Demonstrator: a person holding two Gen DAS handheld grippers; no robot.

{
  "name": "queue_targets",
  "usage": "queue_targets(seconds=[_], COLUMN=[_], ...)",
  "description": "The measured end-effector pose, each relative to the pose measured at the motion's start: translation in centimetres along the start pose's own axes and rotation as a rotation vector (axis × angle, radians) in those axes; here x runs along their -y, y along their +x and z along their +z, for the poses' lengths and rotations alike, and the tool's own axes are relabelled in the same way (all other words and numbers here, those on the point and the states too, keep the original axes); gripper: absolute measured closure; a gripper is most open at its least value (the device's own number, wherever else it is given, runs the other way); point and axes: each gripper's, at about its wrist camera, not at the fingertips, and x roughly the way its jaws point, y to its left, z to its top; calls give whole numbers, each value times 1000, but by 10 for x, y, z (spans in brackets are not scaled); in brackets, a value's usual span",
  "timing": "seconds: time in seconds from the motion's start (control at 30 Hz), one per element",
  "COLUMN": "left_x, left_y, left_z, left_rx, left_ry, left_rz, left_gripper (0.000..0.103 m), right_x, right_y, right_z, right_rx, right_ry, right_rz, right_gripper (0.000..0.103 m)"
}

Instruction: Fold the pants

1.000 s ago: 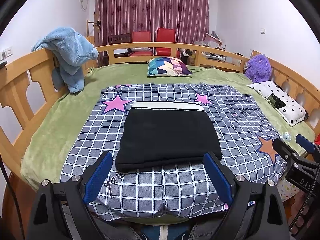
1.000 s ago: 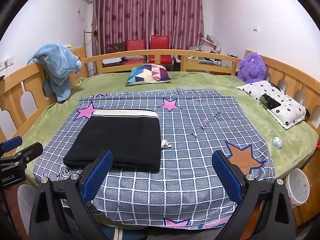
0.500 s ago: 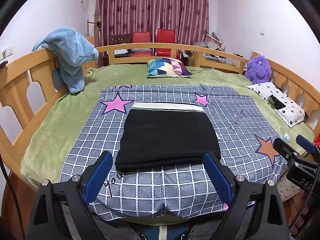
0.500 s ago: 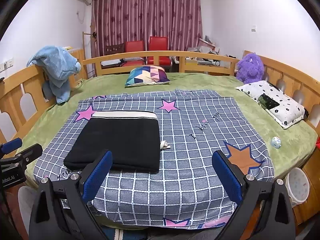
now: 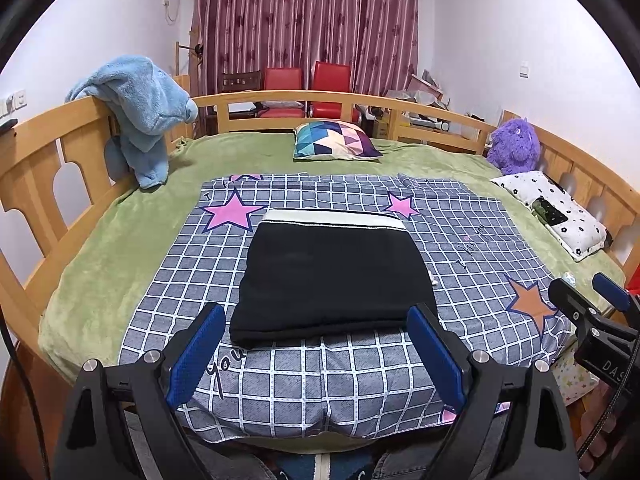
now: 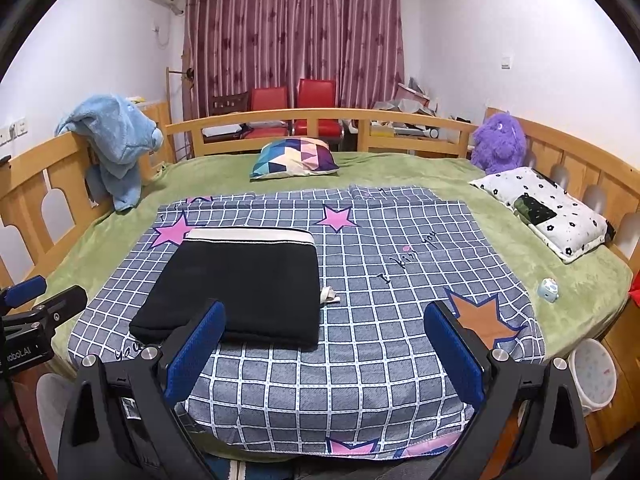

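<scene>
Black pants point(image 5: 332, 272) folded into a thick neat rectangle, flat on the checked sheet point(image 5: 360, 376), at 12 o'clock from the left gripper point(image 5: 316, 356) and at 10 o'clock from the right gripper point(image 6: 326, 354). Pale waistband point(image 5: 334, 218) at the far edge, doubled fold at the near edge. Folding judged as finished, or almost. Left gripper wide apart and empty, hanging over the near edge of the bed. Right gripper also spread and empty, well apart from the cloth.

Next move, if any: probably only a light press to flatten the bundle, or a tuck of the small white tag point(image 6: 330, 295) at 3 o'clock of the pants.

Pants: dense matte knit, soft rounded edges, some bulk. Sheet: thin printed cotton with stars, smooth. Green blanket point(image 5: 132, 224) below: fuzzy plush. Wooden rail point(image 5: 36, 168): hard, curved, glossy.
</scene>
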Motion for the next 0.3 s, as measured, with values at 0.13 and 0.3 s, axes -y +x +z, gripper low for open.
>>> queue_targets(seconds=[0.13,0.3], left_x=[-1,-1], left_y=[0,5], left_z=[0,-1], left_rx=[4,-2], left_ry=[-8,-8], left_rz=[1,11], left_gripper=[11,11], right_x=[0,-2], right_y=[-1,-2], right_z=[0,-1], right_rx=[6,15], right_ry=[3,2], right_rz=[-2,4], right_gripper=[5,5])
